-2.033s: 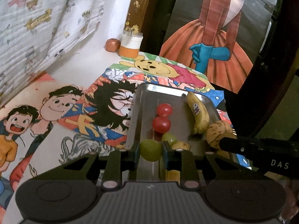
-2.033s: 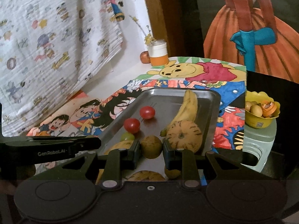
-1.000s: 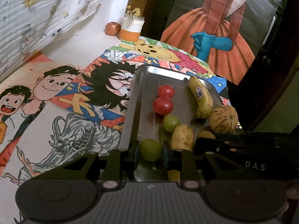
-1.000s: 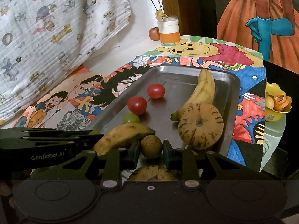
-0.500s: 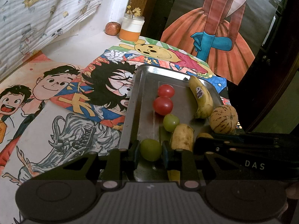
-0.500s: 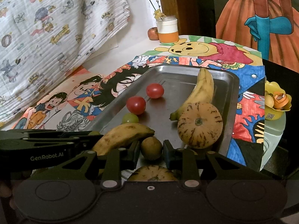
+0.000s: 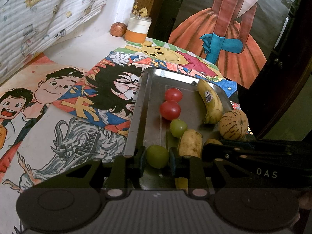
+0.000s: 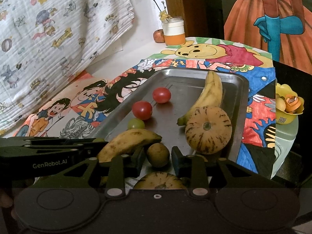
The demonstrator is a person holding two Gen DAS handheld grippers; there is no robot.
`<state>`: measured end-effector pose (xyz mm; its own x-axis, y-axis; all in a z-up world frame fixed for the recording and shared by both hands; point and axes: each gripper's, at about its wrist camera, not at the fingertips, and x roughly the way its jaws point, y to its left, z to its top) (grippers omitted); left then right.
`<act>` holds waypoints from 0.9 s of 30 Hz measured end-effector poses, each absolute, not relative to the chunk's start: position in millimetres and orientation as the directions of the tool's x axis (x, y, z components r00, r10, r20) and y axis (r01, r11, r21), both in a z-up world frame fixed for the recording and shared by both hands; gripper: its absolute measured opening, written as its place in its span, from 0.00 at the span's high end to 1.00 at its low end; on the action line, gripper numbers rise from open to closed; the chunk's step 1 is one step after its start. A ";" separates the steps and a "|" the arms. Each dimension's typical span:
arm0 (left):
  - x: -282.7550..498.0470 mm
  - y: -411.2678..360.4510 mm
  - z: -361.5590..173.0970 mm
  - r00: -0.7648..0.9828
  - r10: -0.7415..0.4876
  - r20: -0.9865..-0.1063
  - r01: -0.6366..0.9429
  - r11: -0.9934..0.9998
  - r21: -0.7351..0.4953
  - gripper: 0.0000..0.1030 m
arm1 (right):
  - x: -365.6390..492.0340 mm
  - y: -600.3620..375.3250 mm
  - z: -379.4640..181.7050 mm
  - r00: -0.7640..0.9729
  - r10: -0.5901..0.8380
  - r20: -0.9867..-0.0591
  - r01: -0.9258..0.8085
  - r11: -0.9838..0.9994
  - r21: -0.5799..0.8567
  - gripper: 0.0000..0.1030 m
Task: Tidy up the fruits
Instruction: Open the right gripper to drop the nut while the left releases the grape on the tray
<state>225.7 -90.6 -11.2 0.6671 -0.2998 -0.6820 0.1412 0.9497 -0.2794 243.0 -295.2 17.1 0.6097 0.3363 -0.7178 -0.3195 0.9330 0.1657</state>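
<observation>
A steel tray [image 7: 152, 97] [image 8: 239, 97] lies on cartoon drawings. It holds two red tomatoes [image 7: 170, 110] [image 8: 142, 110], a green grape [image 7: 178, 128] [image 8: 136, 123], a yellow banana [image 7: 211, 103] [image 8: 211, 95], a spotted banana [image 7: 190, 143] [image 8: 126, 142] and a striped round melon [image 7: 233, 124] [image 8: 208, 129]. My left gripper [image 7: 157, 156] is shut on a green grape [image 7: 157, 156] low over the tray's near end. My right gripper [image 8: 158, 155] stands around a small brown fruit [image 8: 158, 155]; small gaps show beside it. Another striped fruit [image 8: 159, 182] lies below it.
An orange-and-white jar [image 7: 138, 29] [image 8: 174, 32] and a small apple [image 7: 118, 29] [image 8: 159, 36] stand at the back wall. A patterned cloth [image 8: 58, 29] hangs at left. A yellow bowl [image 8: 288, 105] sits on a stool past the table's right edge.
Both grippers pulled back toward the tray's near end, then settled. The right jaws have parted slightly from the brown fruit. The left still holds the grape.
</observation>
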 end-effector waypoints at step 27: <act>206.2 -74.7 6.7 0.737 -0.219 -0.639 0.059 0.963 -0.262 0.35 | 219.0 -300.9 33.6 0.689 0.299 -0.660 -0.273 0.951 0.145 0.35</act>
<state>206.2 -74.7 6.7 0.7374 -0.2188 -0.6390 0.0589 0.9633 -0.2620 219.0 -300.9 33.6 0.6895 0.2991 -0.6596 -0.2735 0.9508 0.1453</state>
